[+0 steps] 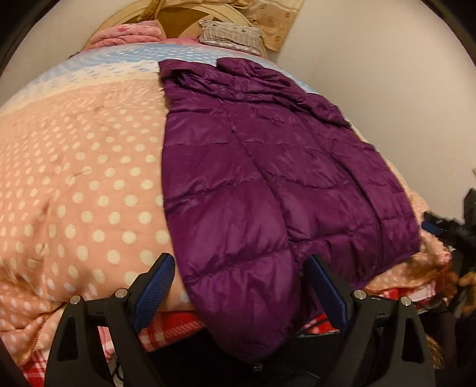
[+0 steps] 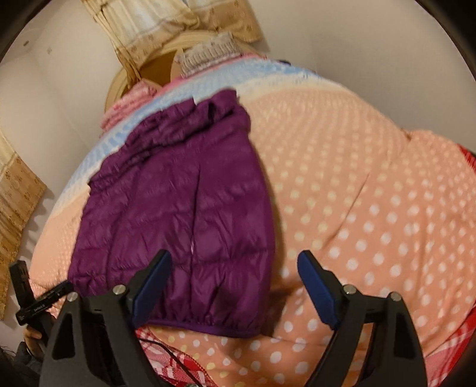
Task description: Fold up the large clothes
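Pink polka-dot bedding (image 1: 89,184) covers the bed in the left wrist view, with pale blue bands toward the far end, a pink folded cloth (image 1: 131,35) and a grey patterned pillow (image 1: 230,35) by the wooden headboard (image 1: 184,20). A purple quilted jacket (image 1: 267,166) lies spread lengthwise on the bedding, its near part draping over the bed's front edge. The left gripper (image 1: 241,265) stands wide open above that drooping part; the fabric sits between and below the blue pads (image 1: 157,285) but is not pinched. At the right edge the other gripper's black body shows, blurred.

Seen from the right wrist, the same bedding (image 2: 372,208) fills the frame, a red checked sheet (image 2: 178,366) peeking below it. The jacket (image 2: 178,208) lies left of centre, its elastic hem (image 2: 202,324) nearest. The right gripper (image 2: 235,262) gapes wide and holds nothing: its left finger overlaps the jacket's lower corner, its right finger hovers over bare bedding.
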